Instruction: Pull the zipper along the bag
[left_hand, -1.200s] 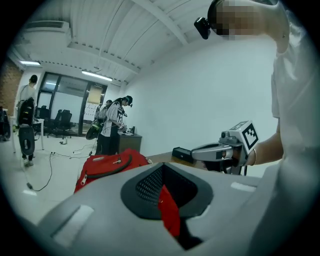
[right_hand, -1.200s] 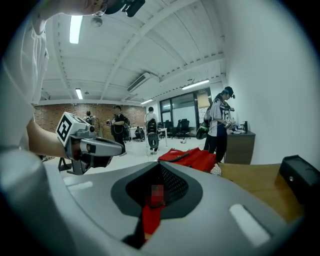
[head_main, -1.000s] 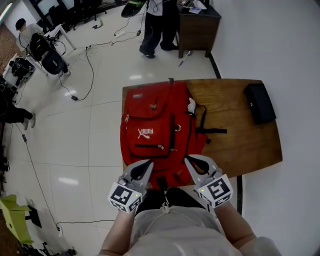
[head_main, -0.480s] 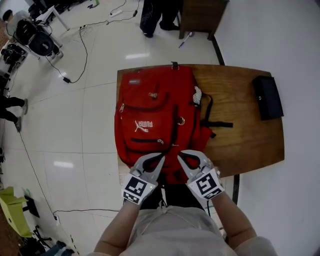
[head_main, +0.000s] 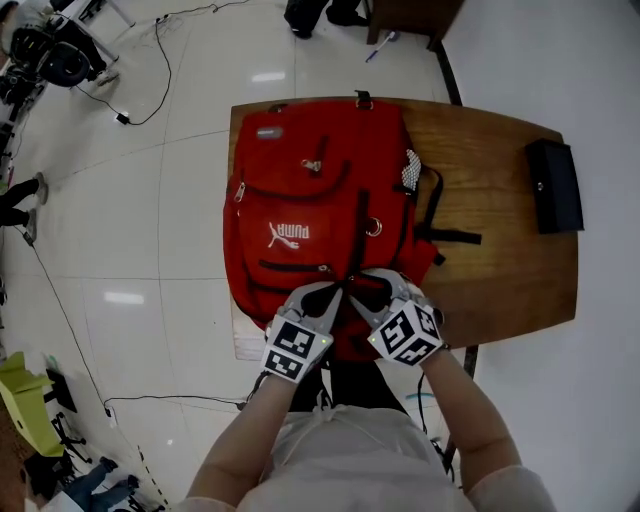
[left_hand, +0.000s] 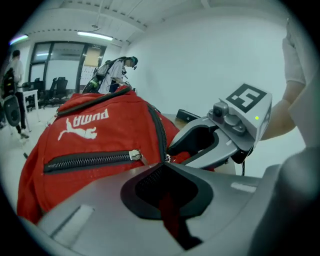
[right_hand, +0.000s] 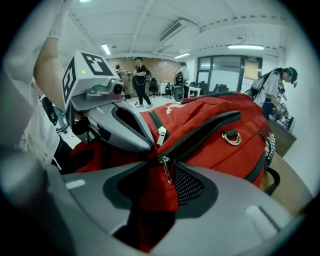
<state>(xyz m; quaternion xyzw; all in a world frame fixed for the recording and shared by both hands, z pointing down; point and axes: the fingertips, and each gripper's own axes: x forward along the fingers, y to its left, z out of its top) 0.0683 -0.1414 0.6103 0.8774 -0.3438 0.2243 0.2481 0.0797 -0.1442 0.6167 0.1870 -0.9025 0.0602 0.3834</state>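
Red backpack (head_main: 310, 200) with black zippers and a white logo, flat on the left part of the wooden bench (head_main: 500, 280), left gripper (head_main: 338, 288) pinching red fabric at its near edge, right gripper (head_main: 362, 287) close beside it, jaws just opened around fabric by a zipper pull (right_hand: 165, 167), black case (head_main: 555, 185) far right.

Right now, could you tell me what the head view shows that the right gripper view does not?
Only the head view shows the black case on the table. Only the right gripper view shows the ceiling lights and the zipper pull hanging at the right gripper, whose jaws have just been opening with red fabric between them. Both show the red backpack, its metal ring and the left gripper.
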